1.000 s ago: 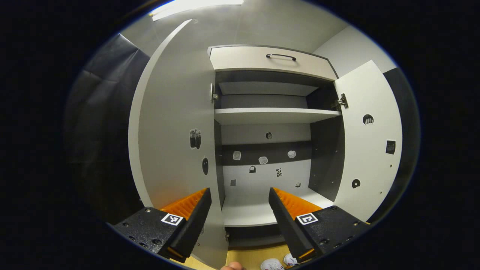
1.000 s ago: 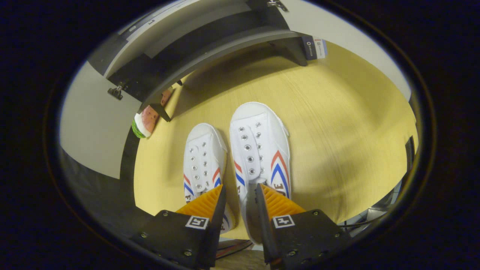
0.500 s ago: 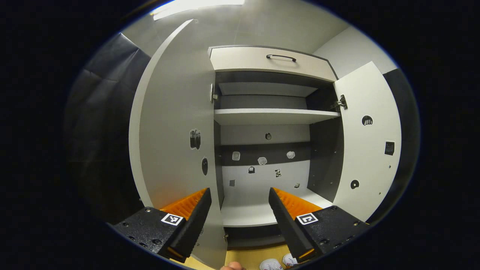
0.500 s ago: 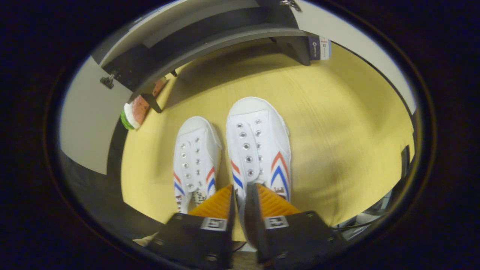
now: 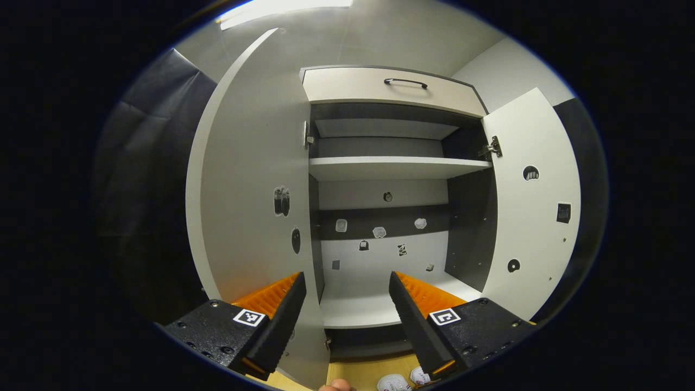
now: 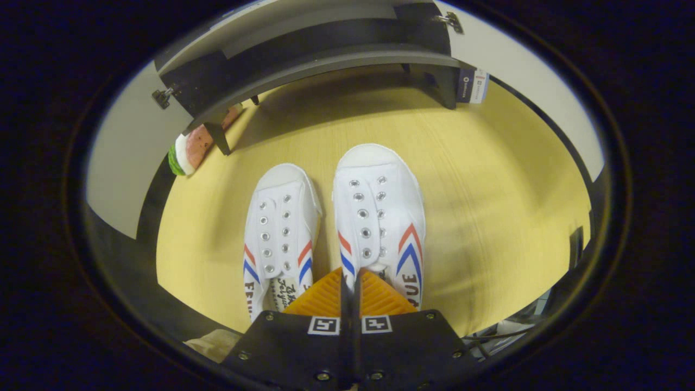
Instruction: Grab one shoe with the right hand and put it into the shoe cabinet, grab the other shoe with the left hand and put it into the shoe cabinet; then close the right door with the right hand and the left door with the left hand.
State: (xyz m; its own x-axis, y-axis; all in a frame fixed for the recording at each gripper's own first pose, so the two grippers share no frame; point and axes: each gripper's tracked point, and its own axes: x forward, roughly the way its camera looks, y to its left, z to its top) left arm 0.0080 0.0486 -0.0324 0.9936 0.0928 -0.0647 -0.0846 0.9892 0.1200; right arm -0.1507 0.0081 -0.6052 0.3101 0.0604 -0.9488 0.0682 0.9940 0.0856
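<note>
Two white canvas shoes with red and blue stripes stand side by side on the yellow floor in the right gripper view. My right gripper [image 6: 350, 274] is shut on the inner side wall of the right shoe [image 6: 380, 212], near its opening. The left shoe [image 6: 282, 217] sits untouched beside it. In the left gripper view my left gripper [image 5: 347, 282] is open and empty, facing the open shoe cabinet [image 5: 391, 168]. Its left door [image 5: 250, 179] and right door [image 5: 535, 217] both stand wide open. The shoes' toes [image 5: 393, 383] peek in at the bottom edge.
The cabinet's dark underside and legs [image 6: 304, 60] lie just beyond the shoes' toes. A watermelon-slice sticker [image 6: 187, 152] marks the left door's lower corner. A drawer with a dark handle [image 5: 406, 82] tops the cabinet. Bare yellow floor [image 6: 488, 190] spreads to the right.
The right gripper's fingers have come together from a wide gap and now pinch the right shoe's inner side wall. The left gripper has stayed still.
</note>
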